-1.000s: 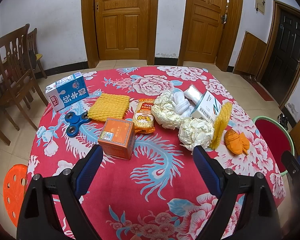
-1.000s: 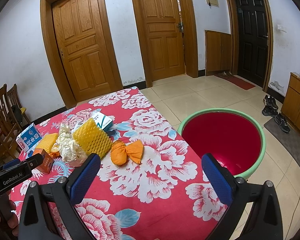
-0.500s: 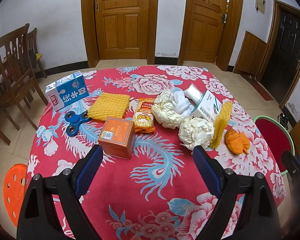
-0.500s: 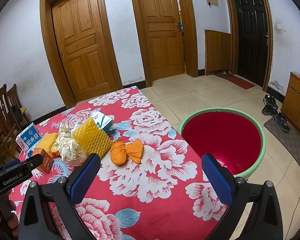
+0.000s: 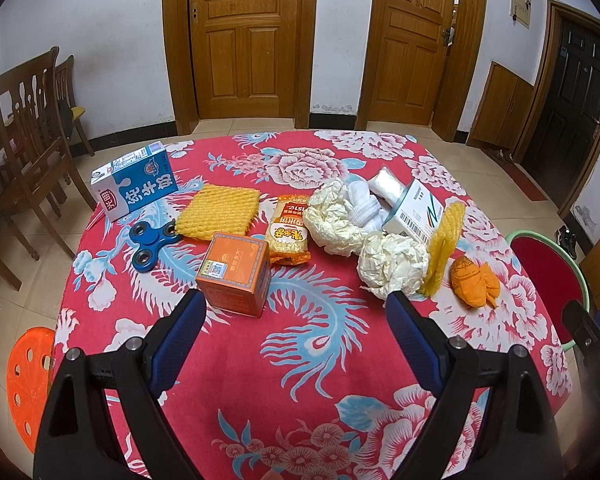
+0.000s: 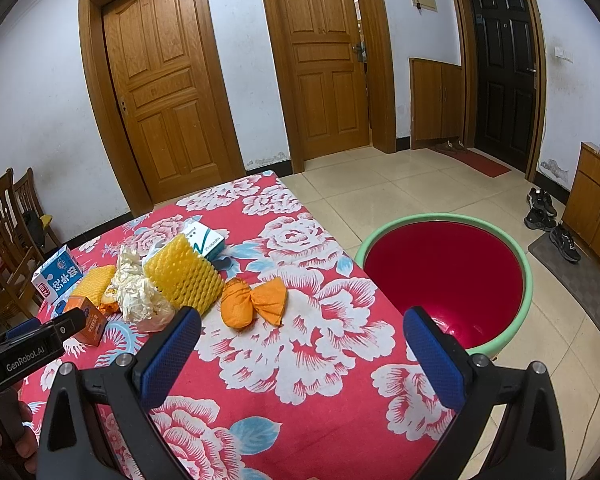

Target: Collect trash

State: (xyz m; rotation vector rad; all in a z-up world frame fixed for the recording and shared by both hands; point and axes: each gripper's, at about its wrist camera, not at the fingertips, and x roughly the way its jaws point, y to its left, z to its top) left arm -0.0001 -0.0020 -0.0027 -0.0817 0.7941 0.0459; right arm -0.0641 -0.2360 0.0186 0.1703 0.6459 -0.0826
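**Trash spread on the counter, both grippers empty**

Over the near edge of the counter (image 5: 300, 360), draped in a red floral cloth, the left gripper (image 5: 292, 312) hangs with its jaws spread wide, holding nothing. Ahead of it lies the trash: an orange box (image 5: 234, 274) just past the left finger, a snack packet (image 5: 289, 230) beside it, a flat yellow foam net (image 5: 219, 211), a blue spinner (image 5: 150, 242) and a milk carton (image 5: 134, 186) farther left. To the right sit 2 crumpled paper wads (image 5: 392, 264), one touching a white sock bundle (image 5: 362, 200), with a white carton (image 5: 416, 210) behind them, a second foam net (image 5: 446, 244) standing on edge against the near wad, and an orange pouch (image 5: 474, 282) just beside that net.

The right gripper (image 6: 302, 330) hovers above the counter's right side, jaws likewise spread and empty. The pouch lies just ahead of its left finger. A red basin (image 6: 448, 276) with a green rim stands on the floor next to the counter, near the right finger.
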